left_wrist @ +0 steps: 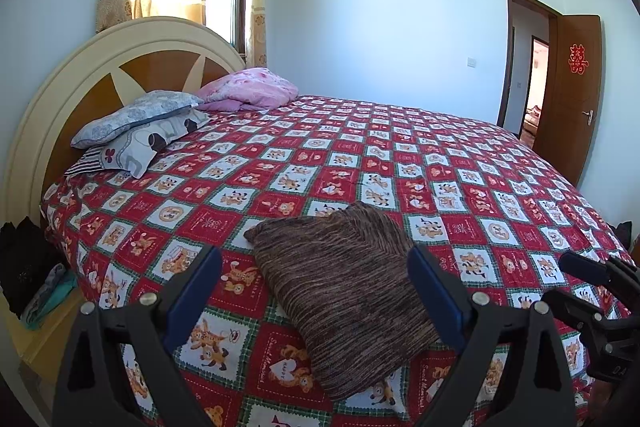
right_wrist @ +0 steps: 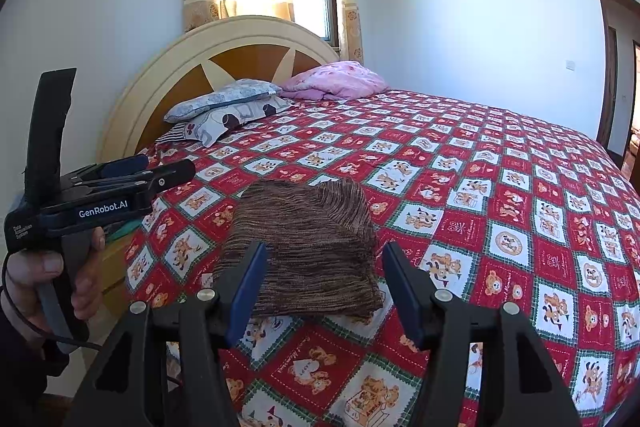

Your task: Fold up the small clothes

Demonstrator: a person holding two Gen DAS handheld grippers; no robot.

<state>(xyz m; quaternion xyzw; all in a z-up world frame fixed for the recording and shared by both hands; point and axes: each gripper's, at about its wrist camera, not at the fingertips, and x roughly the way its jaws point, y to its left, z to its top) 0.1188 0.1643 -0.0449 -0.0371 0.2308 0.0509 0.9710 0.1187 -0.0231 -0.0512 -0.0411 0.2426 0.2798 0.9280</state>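
A brown striped knit garment (left_wrist: 344, 291) lies folded into a compact shape near the front edge of the bed; it also shows in the right wrist view (right_wrist: 308, 247). My left gripper (left_wrist: 316, 267) is open and empty, raised above the garment's near end, and appears from the side in the right wrist view (right_wrist: 160, 171). My right gripper (right_wrist: 324, 259) is open and empty, just short of the garment, and its tip shows at the right of the left wrist view (left_wrist: 584, 267).
The bed carries a red checked bear-print sheet (left_wrist: 440, 163). Pillows (left_wrist: 136, 127) and a pink quilt (left_wrist: 252, 87) lie by the headboard (left_wrist: 100, 67). A bedside cabinet with clothes (left_wrist: 40, 291) stands left. An open door (left_wrist: 568, 95) is at the right.
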